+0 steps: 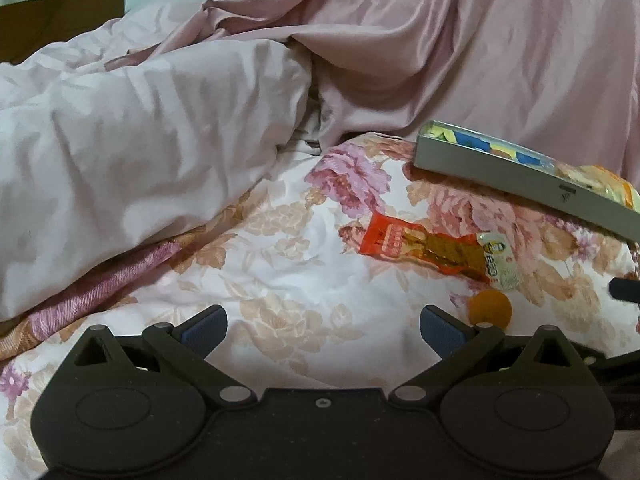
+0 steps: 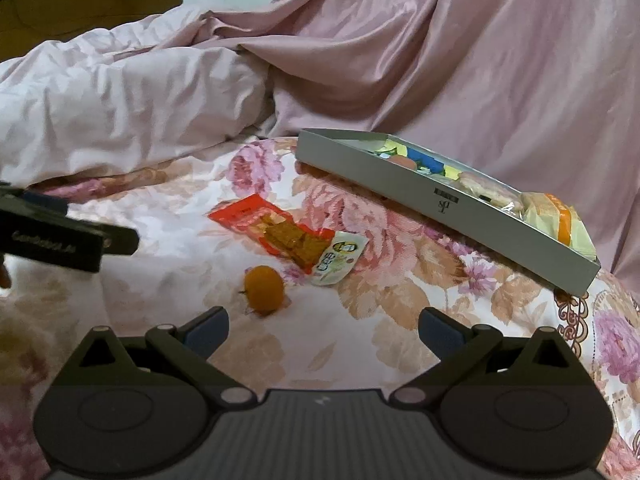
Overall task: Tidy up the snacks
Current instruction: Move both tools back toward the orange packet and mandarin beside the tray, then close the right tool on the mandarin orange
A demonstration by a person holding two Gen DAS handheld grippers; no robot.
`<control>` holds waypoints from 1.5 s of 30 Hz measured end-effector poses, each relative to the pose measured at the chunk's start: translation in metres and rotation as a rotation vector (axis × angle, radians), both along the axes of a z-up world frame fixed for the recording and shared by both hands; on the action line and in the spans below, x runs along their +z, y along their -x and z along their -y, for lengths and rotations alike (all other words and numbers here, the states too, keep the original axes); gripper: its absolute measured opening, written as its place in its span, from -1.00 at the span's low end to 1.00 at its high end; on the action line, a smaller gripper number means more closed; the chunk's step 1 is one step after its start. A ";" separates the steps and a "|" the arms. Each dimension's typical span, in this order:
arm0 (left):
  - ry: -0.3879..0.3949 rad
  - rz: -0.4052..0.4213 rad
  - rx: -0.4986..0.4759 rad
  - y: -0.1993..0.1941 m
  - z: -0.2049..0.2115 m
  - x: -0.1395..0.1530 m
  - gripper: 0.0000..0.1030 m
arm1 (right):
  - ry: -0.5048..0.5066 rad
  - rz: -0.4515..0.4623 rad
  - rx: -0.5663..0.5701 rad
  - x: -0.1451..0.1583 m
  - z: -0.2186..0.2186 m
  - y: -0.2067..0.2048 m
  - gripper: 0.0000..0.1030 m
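Observation:
A red snack packet (image 1: 420,246) (image 2: 272,230) lies flat on the floral bedspread, with a small white-green packet (image 1: 498,258) (image 2: 338,262) at its near end. A small orange fruit (image 1: 490,308) (image 2: 264,288) sits just in front of them. A grey tray (image 1: 500,170) (image 2: 420,196) holding several wrapped snacks rests tilted behind them to the right. My left gripper (image 1: 322,328) is open over bare bedspread, left of the fruit. My right gripper (image 2: 322,330) is open too, with the fruit just ahead of its left finger. Nothing is between either pair of fingers.
A bunched pale pink duvet (image 1: 140,140) (image 2: 120,112) rises on the left and a darker pink sheet (image 1: 480,40) (image 2: 480,60) behind the tray. The left gripper's body (image 2: 60,236) juts in at the right wrist view's left edge. A wooden headboard (image 1: 52,20) stands at the far left.

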State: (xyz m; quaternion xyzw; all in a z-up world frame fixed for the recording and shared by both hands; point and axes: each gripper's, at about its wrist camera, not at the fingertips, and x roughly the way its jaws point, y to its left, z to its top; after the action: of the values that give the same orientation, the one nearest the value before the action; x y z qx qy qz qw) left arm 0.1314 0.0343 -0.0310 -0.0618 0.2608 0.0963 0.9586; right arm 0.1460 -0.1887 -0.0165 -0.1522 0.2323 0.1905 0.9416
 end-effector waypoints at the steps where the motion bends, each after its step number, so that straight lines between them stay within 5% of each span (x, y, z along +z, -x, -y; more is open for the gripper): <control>1: 0.004 0.001 0.003 0.000 -0.001 0.000 0.98 | -0.003 -0.003 0.000 -0.001 0.000 -0.003 1.00; 8: -0.002 -0.003 0.042 -0.005 -0.001 0.001 0.98 | -0.001 -0.025 0.083 -0.012 -0.016 -0.024 0.99; 20: -0.043 -0.017 0.101 -0.010 0.020 0.011 0.98 | -0.017 -0.113 0.206 -0.033 -0.037 -0.063 0.68; 25: -0.073 -0.048 0.118 -0.012 0.035 0.021 0.98 | -0.027 -0.122 0.212 -0.036 -0.037 -0.065 0.37; 29: -0.070 -0.084 0.102 -0.014 0.041 0.033 0.98 | -0.029 -0.121 0.226 -0.034 -0.036 -0.063 -0.27; 35: -0.040 -0.127 0.130 -0.026 0.048 0.054 0.98 | -0.056 -0.146 0.226 -0.030 -0.031 -0.065 -0.30; 45: -0.062 -0.143 -0.017 -0.080 0.072 0.043 0.99 | -0.172 -0.144 0.095 -0.009 0.018 -0.082 -0.31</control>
State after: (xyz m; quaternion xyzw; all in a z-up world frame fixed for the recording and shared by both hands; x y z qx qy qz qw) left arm 0.2117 -0.0381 0.0120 -0.0230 0.3260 0.1006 0.9397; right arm 0.2278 -0.2071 -0.0253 -0.0678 0.2747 0.2644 0.9220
